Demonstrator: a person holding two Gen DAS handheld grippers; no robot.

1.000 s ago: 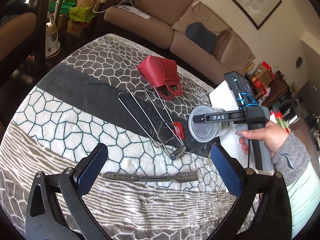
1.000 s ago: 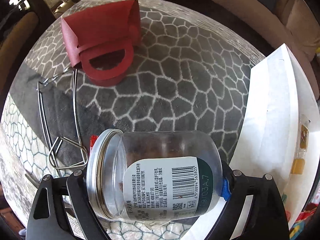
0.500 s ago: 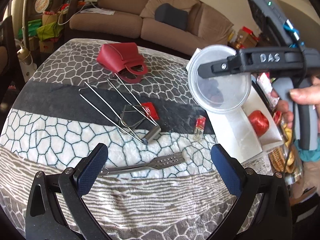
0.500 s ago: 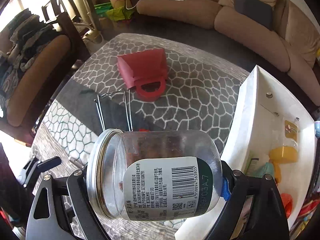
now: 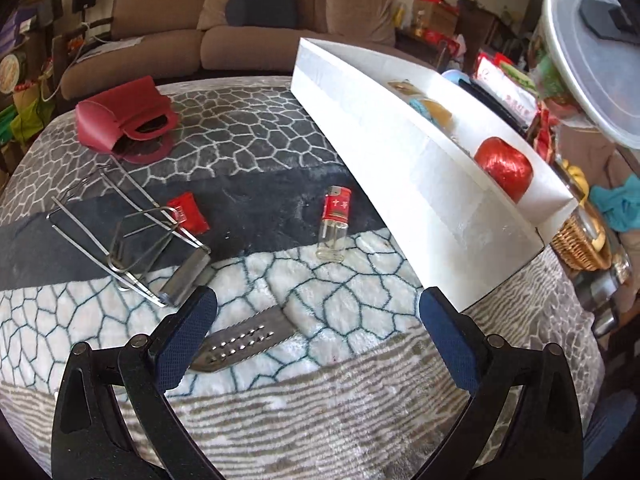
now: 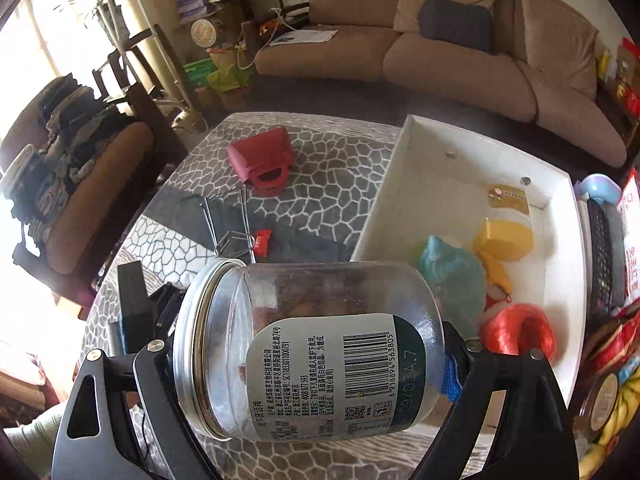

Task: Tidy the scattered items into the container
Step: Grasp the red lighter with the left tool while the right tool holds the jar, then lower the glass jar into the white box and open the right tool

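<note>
Two tongs are in play. Low in the left wrist view, the left tongs [image 5: 318, 334] stand wide apart with nothing between their blue pads [image 5: 188, 334], hanging over the patterned blanket [image 5: 280, 412] that covers the tabletop. Low in the right wrist view, the right tongs [image 6: 316, 354] are spread wide and clamped on one glass jar [image 6: 308, 350], which lies sideways between the jaws, metal-rimmed mouth to the left, label and barcode facing the camera; its pale lid also shows at the upper right edge of the left view.

One white container [image 5: 400, 168] runs along the right side of the left view — its near wall stands between the loose items and the things already inside. In the right view the container holds one red ball of shiny twine [image 6: 520, 330], one teal net bundle [image 6: 452, 276] and one yellow bottle [image 6: 502, 240], among smaller bits too small to tell.

Five items lie loose on the blanket: one lighter [image 5: 335, 224] with a red label at frame centre, one small red packet [image 5: 187, 212] left of it, one wire clamp tool [image 5: 124, 236] touching that packet, one perforated metal blade [image 5: 244, 344] just above the left tongs — partly hidden by the left finger — and one red pouch [image 5: 124, 120] in the upper left. One brown sofa [image 5: 248, 36] spans the top of the frame.
</note>
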